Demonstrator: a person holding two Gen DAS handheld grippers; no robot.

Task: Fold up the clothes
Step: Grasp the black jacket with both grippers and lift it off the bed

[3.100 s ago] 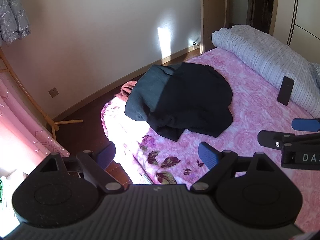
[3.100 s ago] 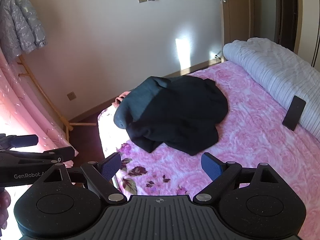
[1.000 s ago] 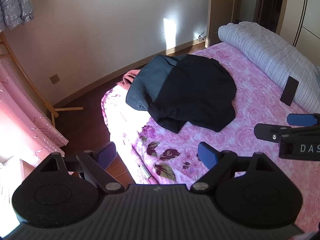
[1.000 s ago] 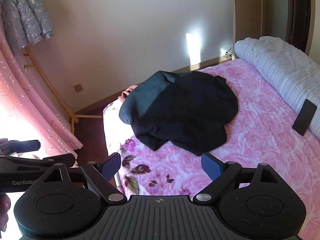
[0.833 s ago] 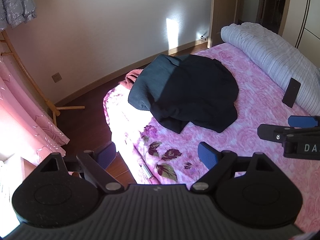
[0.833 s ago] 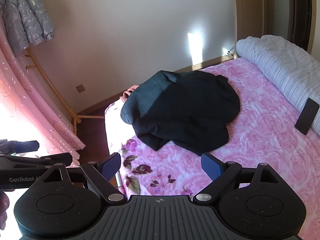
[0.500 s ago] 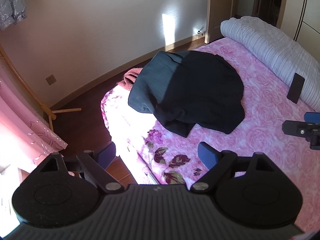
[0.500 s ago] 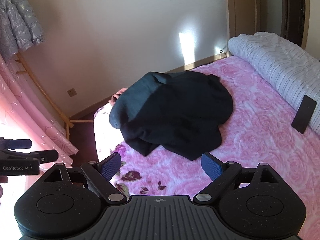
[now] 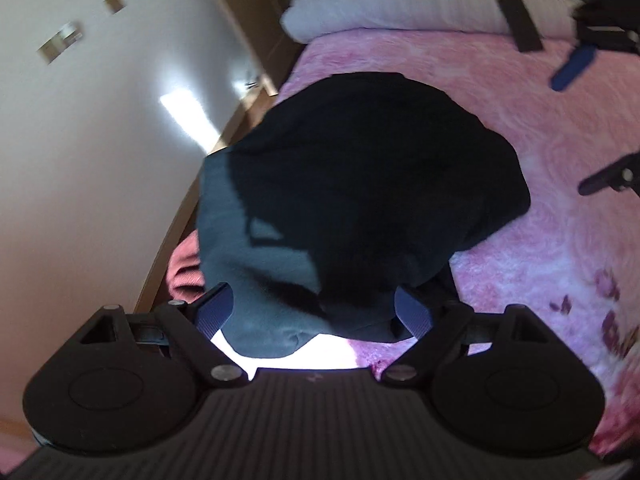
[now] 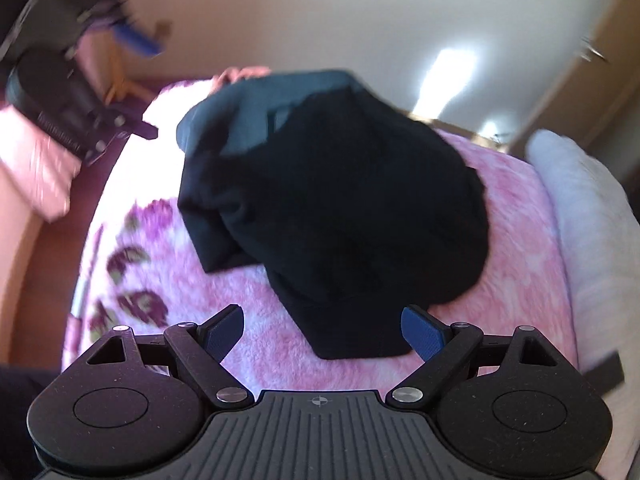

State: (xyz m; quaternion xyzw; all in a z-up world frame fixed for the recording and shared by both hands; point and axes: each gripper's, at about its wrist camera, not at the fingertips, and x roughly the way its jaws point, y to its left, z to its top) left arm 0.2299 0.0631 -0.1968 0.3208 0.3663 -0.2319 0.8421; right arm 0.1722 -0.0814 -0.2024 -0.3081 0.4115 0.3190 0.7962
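Observation:
A crumpled dark garment (image 9: pixel 360 184) lies in a heap on the pink flowered bed (image 9: pixel 560 264), partly in sunlight. My left gripper (image 9: pixel 314 316) is open, its blue pads on either side of the heap's sunlit near edge. My right gripper (image 10: pixel 322 330) is open, close above the heap's other edge (image 10: pixel 352 336). The garment also fills the right wrist view (image 10: pixel 340 200). Each gripper shows in the other's view: the right one (image 9: pixel 592 64) at the upper right, the left one (image 10: pixel 80 96) at the upper left. Both views are motion-blurred.
A striped white duvet roll (image 9: pixel 400 4) lies along the bed's far side with a dark phone (image 9: pixel 520 24) on it. A pinkish cloth (image 9: pixel 184 268) pokes out under the garment by the bed's edge. A wall, a door and pink curtains (image 10: pixel 36 164) surround the bed.
Both grippers have swung in fast and dropped close to the garment, one on each side of the heap. They stay open. The garment has not moved.

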